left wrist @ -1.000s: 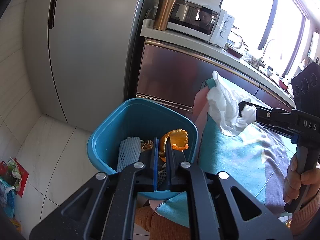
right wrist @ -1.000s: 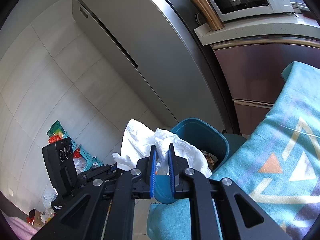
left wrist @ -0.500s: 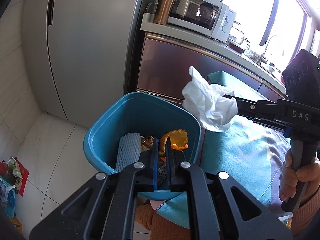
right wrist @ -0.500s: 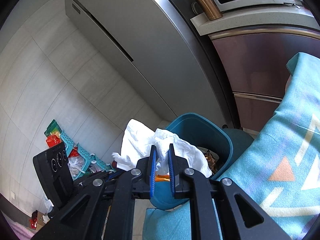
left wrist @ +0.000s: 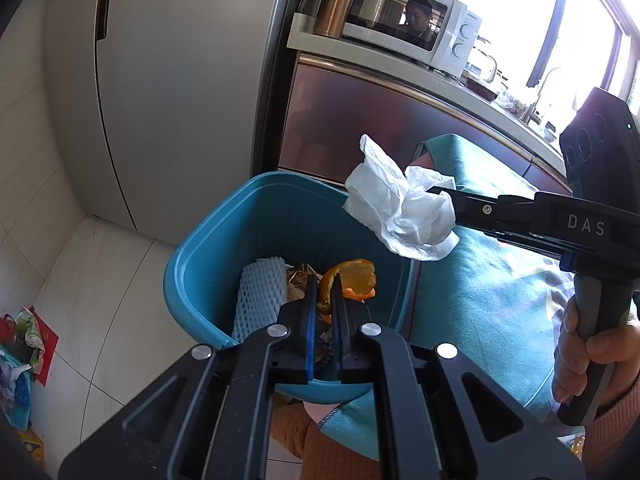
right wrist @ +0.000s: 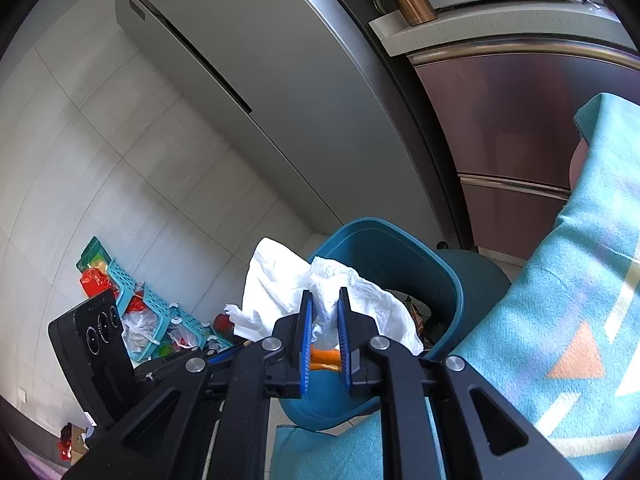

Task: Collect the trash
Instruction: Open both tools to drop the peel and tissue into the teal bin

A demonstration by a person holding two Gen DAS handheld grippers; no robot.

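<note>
Big grey fridge (left wrist: 172, 92) fills the back, with the brownish cabinet fronts (left wrist: 360, 120) next to it and a white microwave (left wrist: 404, 24) plus a copper travel mug (left wrist: 338, 0) up on the surface (left wrist: 400, 68) above them. On the right there's a teal blanket (left wrist: 480, 300) with a triangle pattern draped over something, can't tell what's under it. Right beside its edge sits the blue bin (left wrist: 224, 240), tipped a bit toward the camera with its open mouth facing up and forward. Inside it: a white foam fruit net (left wrist: 260, 292) standing on end, its long axis running up the bin wall, some crumpled wrapper bits behind it, and an orange peel (left wrist: 352, 278) curled edge-up. The left tongs (left wrist: 323, 300) are pressed nearly together on that peel, pinching its lower edge, down inside the bin near the front rim. The right tongs (right wrist: 323, 312) come in from the right side, roughly level across the left-wrist view, and they're clamped on a crumpled white tissue (left wrist: 400, 212). The tissue hangs just over the bin's right rim, not touching it as far as I can see, with one loose corner sticking up and left and the bulk of the wad flopping down below the tips. A hand (left wrist: 588, 356) in an orange sleeve grips the right handle. Off in the floor corner there's a pile of teal baskets (right wrist: 160, 312) and bagged stuff.
</note>
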